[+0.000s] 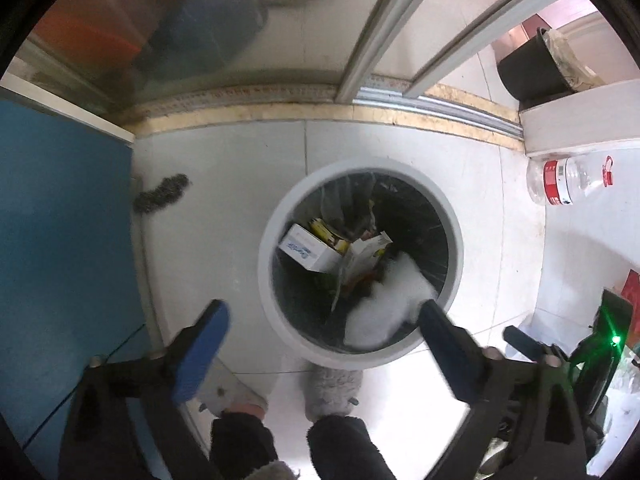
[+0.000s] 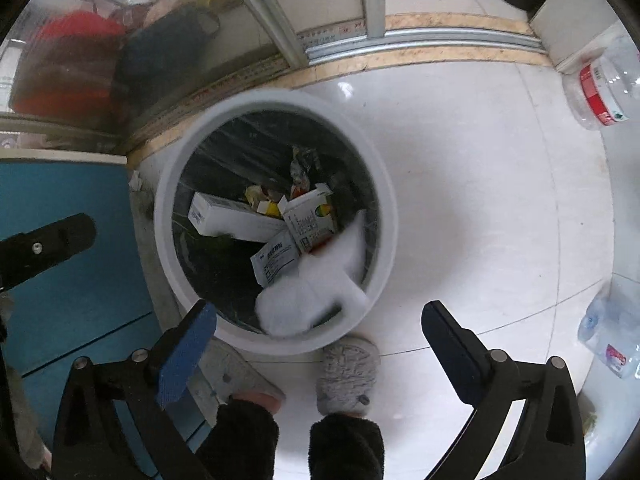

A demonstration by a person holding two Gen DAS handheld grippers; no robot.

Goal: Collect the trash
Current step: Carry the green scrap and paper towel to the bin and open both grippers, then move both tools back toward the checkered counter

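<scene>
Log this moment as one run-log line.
left gripper: open, empty | right gripper: open, empty | white item: blurred, in bin | bottle: on floor

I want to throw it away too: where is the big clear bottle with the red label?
On the floor, right of the white bin, the clear bottle lies by the wall corner.

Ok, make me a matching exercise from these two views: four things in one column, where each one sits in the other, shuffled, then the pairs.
Things:
1. white cartons
2. red-labelled clear bottle
3. grey slippers
4. blue cabinet

Places:
A. on the floor tiles, right of the bin
B. inside the white-rimmed bin
C. left of the bin
D. on the floor just below the bin's near rim

Pairs: 1-B, 2-A, 3-D, 4-C
</scene>
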